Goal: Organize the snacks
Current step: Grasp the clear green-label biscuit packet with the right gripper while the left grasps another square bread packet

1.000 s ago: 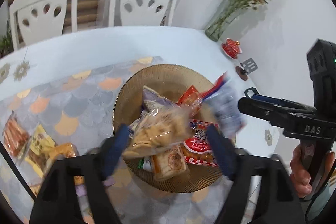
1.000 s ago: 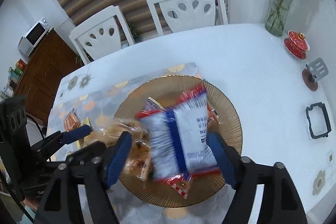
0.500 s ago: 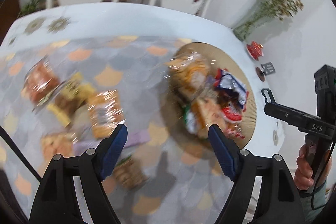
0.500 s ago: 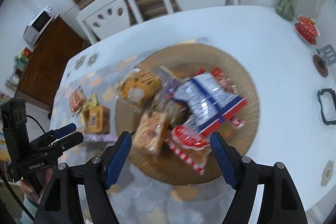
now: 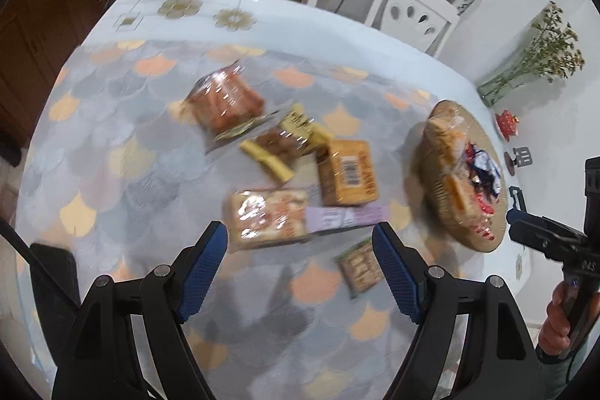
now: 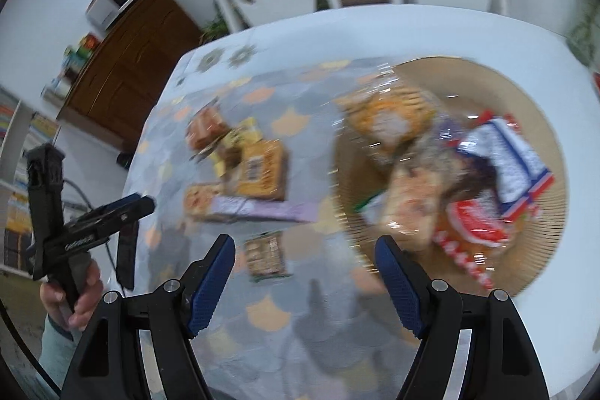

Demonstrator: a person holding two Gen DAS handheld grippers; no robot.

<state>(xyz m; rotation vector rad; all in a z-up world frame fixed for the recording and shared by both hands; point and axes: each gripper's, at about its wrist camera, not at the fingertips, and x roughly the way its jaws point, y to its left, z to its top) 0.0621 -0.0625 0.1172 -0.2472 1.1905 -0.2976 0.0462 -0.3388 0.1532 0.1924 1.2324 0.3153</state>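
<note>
- Left wrist view is showing the left gripper point(image 5: 300, 265) hanging over the table mat point(image 5: 123, 152) with its jaws apart and nothing between them.
- Right beside its right blue pad point(image 5: 397, 280), at about 2 o'clock from it, a small green packet point(image 5: 359, 265) is lying flat.
- Just past the tips, at 12 o'clock, a clear cracker pack point(image 5: 268, 217) is touching a purple bar point(image 5: 347, 218).
- Farther out, an orange box point(image 5: 348, 172), a yellow bag point(image 5: 287, 145) and a reddish pack point(image 5: 225, 102) are sitting close together.
- At 3 o'clock, the round woven tray point(image 5: 442, 212) is already holding a pile of snacks.
- Right wrist view is showing the right gripper point(image 6: 305, 278) with its jaws apart and empty too, over the small green packet point(image 6: 265, 255).
- These packs are probably light, soft and crinkly, and the wrap may be slippery. Pinching across the flat middle looks safest; squeezing hard could break the crackers.
- One second ago each gripper was holding a bag over the tray. Now both bags are lying in the tray, and both grippers are swinging toward the loose snacks.
</note>
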